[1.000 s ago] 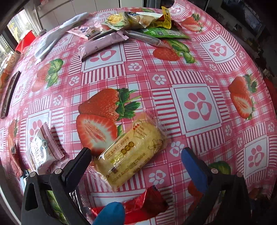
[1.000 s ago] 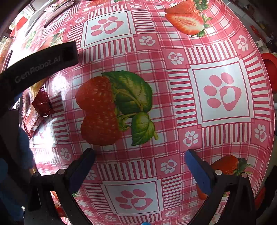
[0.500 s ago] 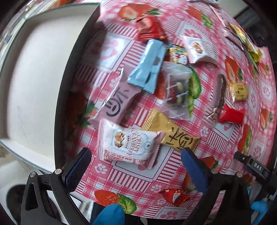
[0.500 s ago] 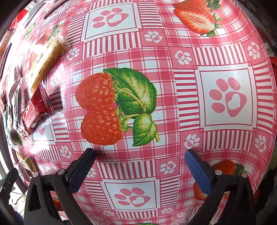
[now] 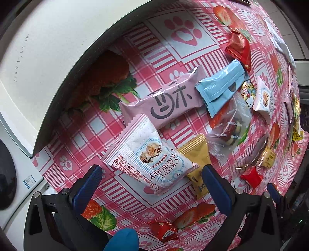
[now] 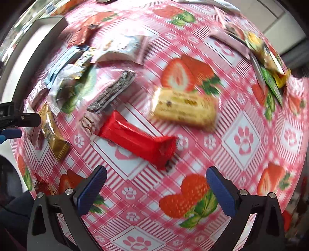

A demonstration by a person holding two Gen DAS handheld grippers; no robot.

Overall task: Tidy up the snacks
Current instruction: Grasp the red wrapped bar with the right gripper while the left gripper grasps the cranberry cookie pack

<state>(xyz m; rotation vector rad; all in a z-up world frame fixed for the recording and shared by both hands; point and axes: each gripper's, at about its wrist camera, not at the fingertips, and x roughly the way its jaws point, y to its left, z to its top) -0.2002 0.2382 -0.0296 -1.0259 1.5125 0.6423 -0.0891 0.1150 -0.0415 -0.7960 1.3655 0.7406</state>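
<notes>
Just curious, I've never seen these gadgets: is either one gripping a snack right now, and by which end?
Nothing is held. The left tool and the right tool are both open above the tablecloth.

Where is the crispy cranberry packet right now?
In the left wrist view, the cranberry packet lies on the tablecloth just ahead of the open left gripper, overlapping the pink packet and gold packet.

Probably a home: a strawberry-and-paw-print tablecloth [image 5: 185,48] strewn with snack packets [image 5: 150,156], pale cabinet doors [image 6: 274,11] blurred behind.
</notes>
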